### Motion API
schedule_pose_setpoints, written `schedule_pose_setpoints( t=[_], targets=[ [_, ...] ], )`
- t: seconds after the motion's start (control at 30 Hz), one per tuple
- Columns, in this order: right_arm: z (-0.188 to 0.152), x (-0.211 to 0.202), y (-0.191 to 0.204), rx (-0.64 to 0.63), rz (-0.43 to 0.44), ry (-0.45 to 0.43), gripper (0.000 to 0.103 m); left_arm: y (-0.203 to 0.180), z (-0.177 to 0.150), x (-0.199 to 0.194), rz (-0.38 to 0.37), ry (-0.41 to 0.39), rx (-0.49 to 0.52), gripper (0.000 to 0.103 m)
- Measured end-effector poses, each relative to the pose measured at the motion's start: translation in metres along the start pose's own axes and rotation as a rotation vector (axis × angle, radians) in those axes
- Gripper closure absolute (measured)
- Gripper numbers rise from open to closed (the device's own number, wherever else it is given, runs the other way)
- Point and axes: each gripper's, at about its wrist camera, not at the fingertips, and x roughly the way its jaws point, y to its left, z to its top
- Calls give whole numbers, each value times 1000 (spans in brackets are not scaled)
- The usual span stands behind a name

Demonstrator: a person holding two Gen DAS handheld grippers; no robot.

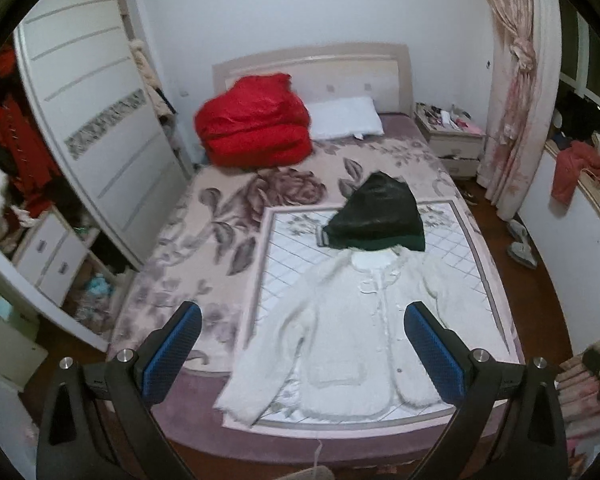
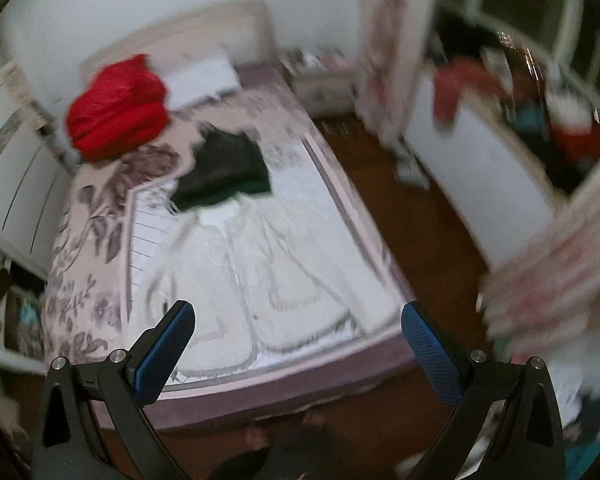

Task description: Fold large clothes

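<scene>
1. The white fluffy cardigan (image 1: 348,332) lies spread flat, front up, at the foot end of the bed (image 1: 204,216). Its sleeves are out to both sides and its collar touches the dark green garment (image 1: 380,216).
2. Judging by that spread shape, folding of the cardigan has not begun; every fold is still to make. The dark green garment, just beyond the cardigan's collar, looks already folded into a compact bundle, so one piece seems done.
3. The left hand-held gripper (image 1: 302,344) hovers above the cardigan with its blue pads wide apart, holding nothing. The right hand-held gripper (image 2: 298,346) is likewise spread and empty, over the cardigan's hem near the bed's foot edge; that view is blurred.
4. The bed carries a floral cover with a white quilted panel under the cardigan. A red bundle (image 1: 256,124) and a white pillow (image 1: 346,118) sit at the headboard end, well apart from the cardigan.
5. Beside the bed, a wardrobe (image 1: 96,120) stands on one side and a nightstand (image 1: 452,140) and curtain (image 1: 512,92) on the other; clothes clutter a ledge beyond the curtain.
</scene>
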Motion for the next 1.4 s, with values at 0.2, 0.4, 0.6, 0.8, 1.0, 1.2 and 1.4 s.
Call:
schedule_pose_setpoints(
  t=[0.2, 0.4, 0.6, 0.8, 1.0, 1.2, 1.4],
  targets=[
    [-24, 190, -95, 264, -1, 244, 41, -55, -40, 131, 68, 142, 38, 0],
    [-70, 387, -195, 564, 98, 401, 38, -118, -103, 252, 116, 310, 52, 0],
    [-138, 537, -250, 886, 211, 498, 36, -160, -163, 342, 135, 443, 74, 0],
    [-169, 584, -265, 1099, 216, 348, 64, -202, -204, 396, 123, 506, 153, 0],
    [-148, 524, -254, 912, -35, 84, 93, -246, -223, 418, 80, 487, 320, 0],
    [-178, 566, -254, 1020, 45, 242, 84, -273, -253, 446, 85, 547, 403, 0],
    [-195, 612, -196, 1041, 387, 249, 52, -273, -243, 451, 75, 545, 402, 0]
  ],
)
